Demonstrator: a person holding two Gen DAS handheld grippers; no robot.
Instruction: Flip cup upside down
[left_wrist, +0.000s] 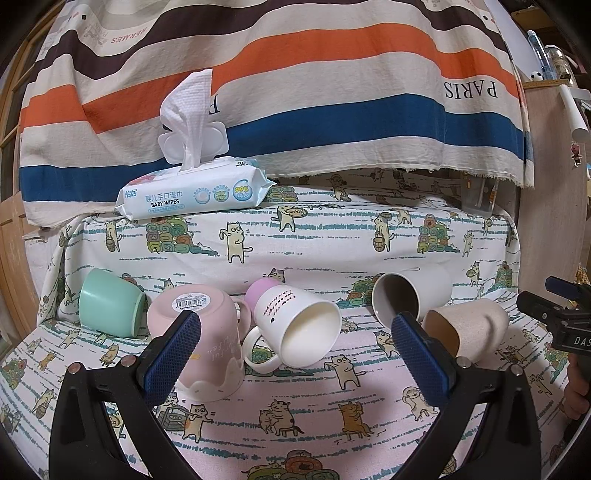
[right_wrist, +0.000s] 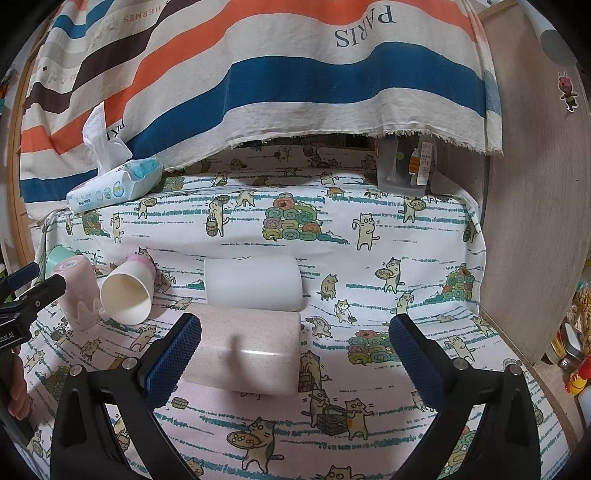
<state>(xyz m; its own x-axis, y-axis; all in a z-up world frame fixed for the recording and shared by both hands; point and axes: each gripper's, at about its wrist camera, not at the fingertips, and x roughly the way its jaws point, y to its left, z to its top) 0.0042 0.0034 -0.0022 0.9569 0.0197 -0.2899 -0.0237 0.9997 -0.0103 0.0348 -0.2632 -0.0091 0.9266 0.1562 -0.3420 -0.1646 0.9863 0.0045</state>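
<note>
Several cups sit on the cat-print cloth (left_wrist: 295, 229). A pink mug (left_wrist: 207, 343) stands upside down, barcode sticker on its base, just beyond my left gripper's left finger. A white mug (left_wrist: 299, 328) with a purple base lies on its side, mouth toward me. A mint cup (left_wrist: 110, 302), a white cup (left_wrist: 410, 295) and a speckled beige cup (left_wrist: 469, 328) also lie on their sides. My left gripper (left_wrist: 295, 350) is open and empty before the white mug. My right gripper (right_wrist: 295, 354) is open, the beige cup (right_wrist: 247, 350) lying by its left finger, the white cup (right_wrist: 255, 282) behind.
A baby wipes pack (left_wrist: 192, 192) with a wipe sticking up sits on the raised back ledge. A striped cloth (left_wrist: 295, 92) hangs behind. A clear plastic container (right_wrist: 404, 170) stands at the back right. A wooden panel (right_wrist: 535, 221) bounds the right side.
</note>
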